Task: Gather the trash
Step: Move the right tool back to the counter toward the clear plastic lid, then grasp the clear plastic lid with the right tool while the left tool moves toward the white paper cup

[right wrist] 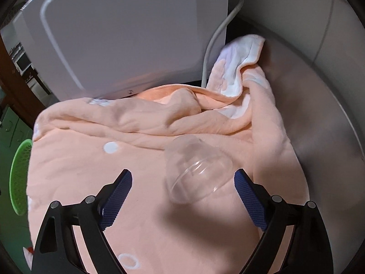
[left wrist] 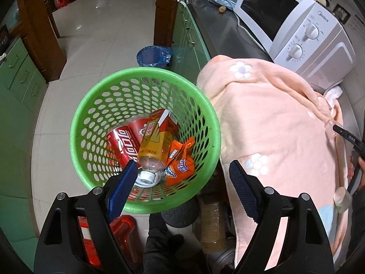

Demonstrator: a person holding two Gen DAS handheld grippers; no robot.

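A green perforated basket (left wrist: 91, 116) stands on the floor beside the counter; its rim also shows in the right wrist view (right wrist: 19, 171). In it lie a red cola can (left wrist: 122, 142), a clear bottle with a yellow label (left wrist: 151, 145), a red carton (left wrist: 167, 119) and an orange snack wrapper (left wrist: 181, 163). My left gripper (left wrist: 182, 175) is open and empty above the basket. A clear plastic cup (right wrist: 196, 171) lies on its side on the peach blanket (right wrist: 114, 159). My right gripper (right wrist: 183, 182) is open, its fingers on either side of the cup's mouth, apart from it.
A white microwave (left wrist: 296, 27) stands on the steel counter (left wrist: 219, 29) behind the blanket; its cord (right wrist: 216, 38) runs down beside it. A blue-lined bin (left wrist: 154, 56) stands on the tiled floor. Green cabinets (left wrist: 16, 73) line the left. A small white cup (left wrist: 342, 199) sits at the blanket's right edge.
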